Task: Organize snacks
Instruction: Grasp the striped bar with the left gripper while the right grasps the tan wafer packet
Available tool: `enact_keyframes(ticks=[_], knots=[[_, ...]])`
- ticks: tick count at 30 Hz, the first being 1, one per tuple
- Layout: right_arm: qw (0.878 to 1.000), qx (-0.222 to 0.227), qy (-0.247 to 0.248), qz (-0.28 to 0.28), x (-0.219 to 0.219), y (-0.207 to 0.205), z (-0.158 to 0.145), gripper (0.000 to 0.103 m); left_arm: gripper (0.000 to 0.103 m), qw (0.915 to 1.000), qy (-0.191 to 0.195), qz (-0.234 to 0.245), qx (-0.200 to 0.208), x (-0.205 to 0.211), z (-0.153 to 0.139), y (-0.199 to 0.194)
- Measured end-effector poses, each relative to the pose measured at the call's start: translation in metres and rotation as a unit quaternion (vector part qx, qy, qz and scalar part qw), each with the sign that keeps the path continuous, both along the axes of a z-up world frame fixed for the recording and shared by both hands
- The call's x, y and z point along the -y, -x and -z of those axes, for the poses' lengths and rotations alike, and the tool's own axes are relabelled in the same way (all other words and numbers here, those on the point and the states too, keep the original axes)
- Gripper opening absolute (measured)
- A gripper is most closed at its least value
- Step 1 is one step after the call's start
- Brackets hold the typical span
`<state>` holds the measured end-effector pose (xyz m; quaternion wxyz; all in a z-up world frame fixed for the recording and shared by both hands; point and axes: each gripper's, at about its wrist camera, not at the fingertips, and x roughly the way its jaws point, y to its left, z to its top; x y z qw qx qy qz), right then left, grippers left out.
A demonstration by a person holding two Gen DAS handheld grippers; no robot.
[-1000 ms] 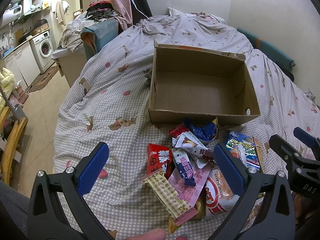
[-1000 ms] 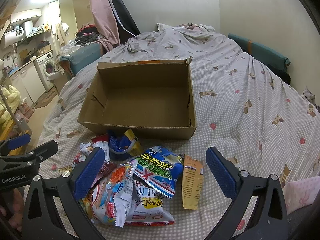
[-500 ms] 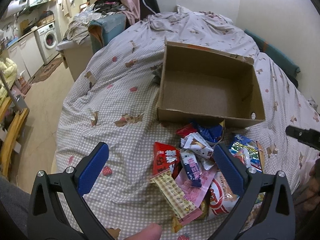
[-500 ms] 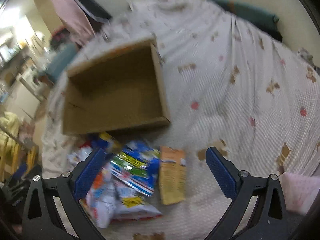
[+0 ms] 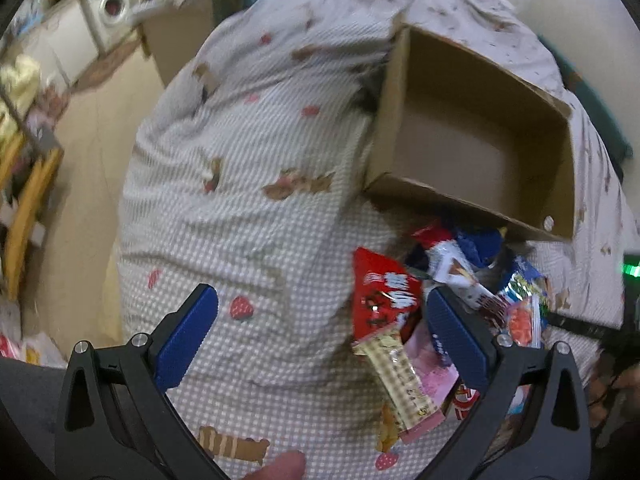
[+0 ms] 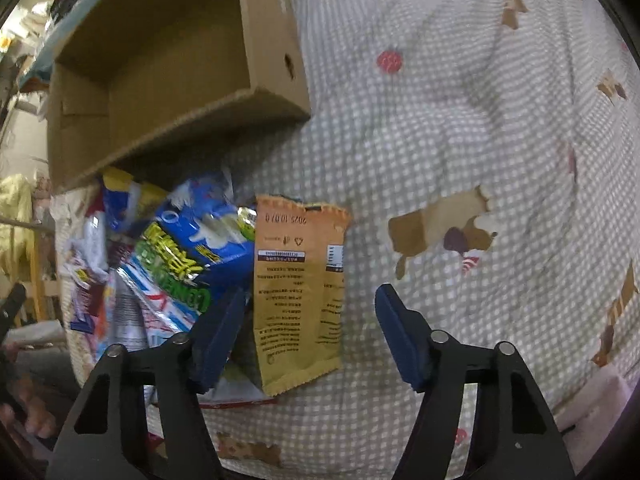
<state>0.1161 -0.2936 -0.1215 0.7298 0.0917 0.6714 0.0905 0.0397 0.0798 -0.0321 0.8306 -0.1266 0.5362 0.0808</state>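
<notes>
1. Left gripper: jaws wide, holding nothing, low over the checked bedspread.
2. Right pad of it sits at the near-left edge of the snack pile; red pack and beige checked bar lie between the pads, toward the right one. Contact with either: cannot tell.
3. Right gripper: jaws spread about halfway, gripping nothing.
4. Orange pouch flat on the bedspread, back side up, lying between the right gripper's pads, nearer the left pad. Touching or not: cannot tell, left pad blurred.
5. Blue bag just left of the pouch, overlapping its edge; more wrappers heaped further left, blurred.
6. Box: open cardboard, on the bedspread just past the pile, no snacks visible inside.
7. Pile butts against the box's near wall.
8. Washer far left in the left wrist view, off the bed.
9. Left wrist view motion-blurred, so small print unreadable.
</notes>
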Motion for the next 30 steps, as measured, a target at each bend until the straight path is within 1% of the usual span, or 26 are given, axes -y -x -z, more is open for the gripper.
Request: enact_keyframes(ticks=[2, 3, 4, 5, 6, 8, 9, 10, 12, 13, 15, 17, 19, 20, 21, 22, 24, 25, 26, 28, 30], knots=[[1.000, -0.001, 0.010, -0.012, -0.004, -0.002, 0.009, 0.068, 0.103, 0.9996, 0.012, -0.014, -0.022, -0.011, 0.008, -0.004], [0.999, -0.001, 0.025, -0.021, -0.008, -0.001, 0.013, 0.067, 0.102, 0.9992, 0.018, -0.014, -0.033, -0.013, 0.012, -0.006], [0.999, 0.001, 0.038, -0.028, -0.011, -0.001, 0.017, 0.067, 0.099, 0.9990, 0.020, -0.011, -0.039, -0.013, 0.015, -0.009], [0.998, 0.002, 0.046, -0.033, -0.013, 0.000, 0.022, 0.066, 0.098, 0.9989, 0.019, -0.007, -0.043, -0.012, 0.017, -0.009], [0.998, 0.002, 0.048, -0.035, -0.014, 0.001, 0.025, 0.060, 0.098, 0.9987, 0.017, 0.000, -0.049, -0.009, 0.019, -0.010], [0.998, 0.006, 0.046, -0.038, -0.017, 0.002, 0.032, 0.049, 0.097, 0.9975, 0.028, 0.012, -0.064, -0.003, 0.026, -0.011], [0.998, 0.010, 0.042, -0.038, -0.019, 0.003, 0.032, 0.046, 0.093, 0.9965, 0.038, 0.014, -0.072, -0.001, 0.028, -0.010], [0.998, 0.015, 0.048, -0.038, -0.020, 0.003, 0.032, 0.044, 0.091, 0.9953, 0.048, 0.020, -0.081, 0.003, 0.031, -0.007], [0.998, 0.018, 0.052, -0.036, -0.020, 0.003, 0.029, 0.038, 0.090, 0.9940, 0.053, 0.033, -0.090, 0.012, 0.033, -0.002], [0.998, 0.017, 0.050, -0.032, -0.017, 0.001, 0.020, 0.038, 0.090, 0.9928, 0.057, 0.043, -0.096, 0.020, 0.035, 0.000], [0.998, 0.019, 0.047, -0.024, -0.014, 0.000, 0.011, 0.035, 0.083, 0.9912, 0.063, 0.057, -0.101, 0.032, 0.038, 0.001], [0.999, 0.023, 0.043, -0.015, -0.008, 0.002, 0.012, 0.034, 0.083, 0.9903, 0.065, 0.067, -0.102, 0.044, 0.042, 0.001], [0.999, 0.028, 0.043, -0.010, -0.012, -0.001, 0.008, 0.034, 0.081, 0.9896, 0.065, 0.072, -0.106, 0.052, 0.046, 0.002], [0.999, 0.029, 0.043, -0.009, -0.012, 0.000, 0.006, 0.034, 0.075, 0.9890, 0.066, 0.074, -0.110, 0.055, 0.048, 0.002], [0.999, 0.030, 0.042, -0.009, -0.013, 0.000, 0.006, 0.033, 0.064, 0.9877, 0.072, 0.076, -0.116, 0.057, 0.052, 0.002], [0.999, 0.031, 0.043, -0.009, -0.014, 0.001, 0.005, 0.033, 0.058, 0.9865, 0.080, 0.077, -0.120, 0.058, 0.055, 0.002], [0.998, 0.034, 0.042, -0.012, -0.017, 0.002, 0.005, 0.032, 0.038, 0.9851, 0.093, 0.078, -0.122, 0.060, 0.057, 0.003], [0.998, 0.036, 0.041, -0.011, -0.015, 0.002, 0.007, 0.031, 0.034, 0.9855, 0.093, 0.077, -0.119, 0.061, 0.056, 0.004], [0.999, 0.039, 0.036, -0.009, -0.016, 0.002, 0.004, 0.030, 0.026, 0.9866, 0.089, 0.077, -0.113, 0.061, 0.054, 0.005], [0.998, 0.045, 0.032, -0.008, -0.016, -0.001, 0.005, 0.028, 0.024, 0.9875, 0.089, 0.077, -0.104, 0.059, 0.051, 0.005], [0.998, 0.051, 0.026, -0.005, -0.012, -0.002, -0.002, 0.028, 0.024, 0.9883, 0.087, 0.083, -0.094, 0.059, 0.046, 0.006]])
